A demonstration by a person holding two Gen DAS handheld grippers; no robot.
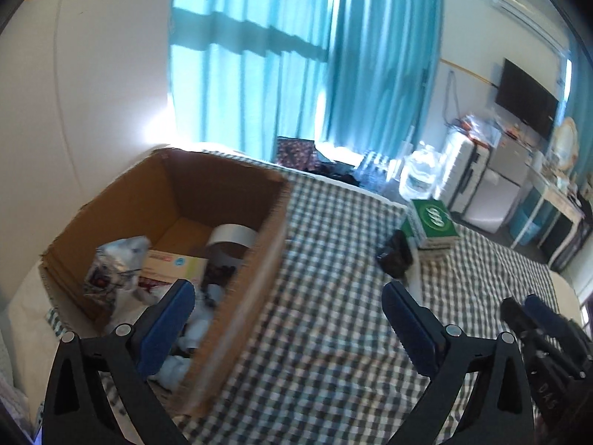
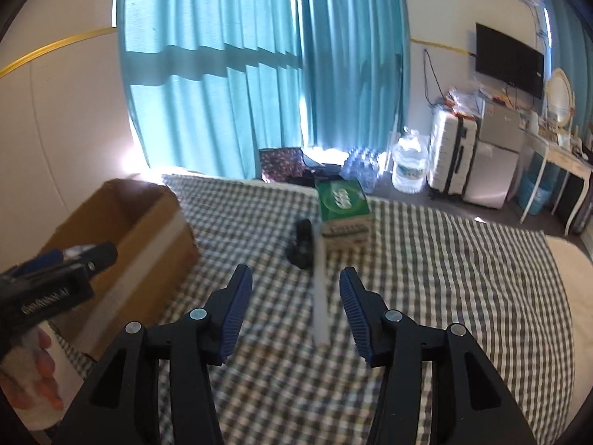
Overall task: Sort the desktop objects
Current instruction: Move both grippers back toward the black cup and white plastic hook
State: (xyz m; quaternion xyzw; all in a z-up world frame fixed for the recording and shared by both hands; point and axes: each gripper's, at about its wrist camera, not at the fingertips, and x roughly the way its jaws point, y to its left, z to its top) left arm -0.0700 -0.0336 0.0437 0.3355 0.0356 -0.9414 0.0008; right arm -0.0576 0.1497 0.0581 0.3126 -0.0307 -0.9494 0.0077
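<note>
the left gripper (image 1: 289,319) has its 2 fingers (image 1: 168,324) spread wide and released, straddling the near wall of the cardboard box (image 1: 255,282) at left of frame. the right gripper (image 2: 296,306) also gapes, fingers (image 2: 355,309) bare, with a white stick (image 2: 320,296) on the checked bedspread (image 2: 444,278) between them. beyond at centre lie a black object (image 2: 302,243) and green box (image 2: 343,200).

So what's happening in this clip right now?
A person is sorting things into a cardboard box on a checked cloth. Both grippers are open and empty: the left gripper hangs by the box, which already holds a tape roll and packets. The right gripper faces a white stick, a black object and a green box.
</note>
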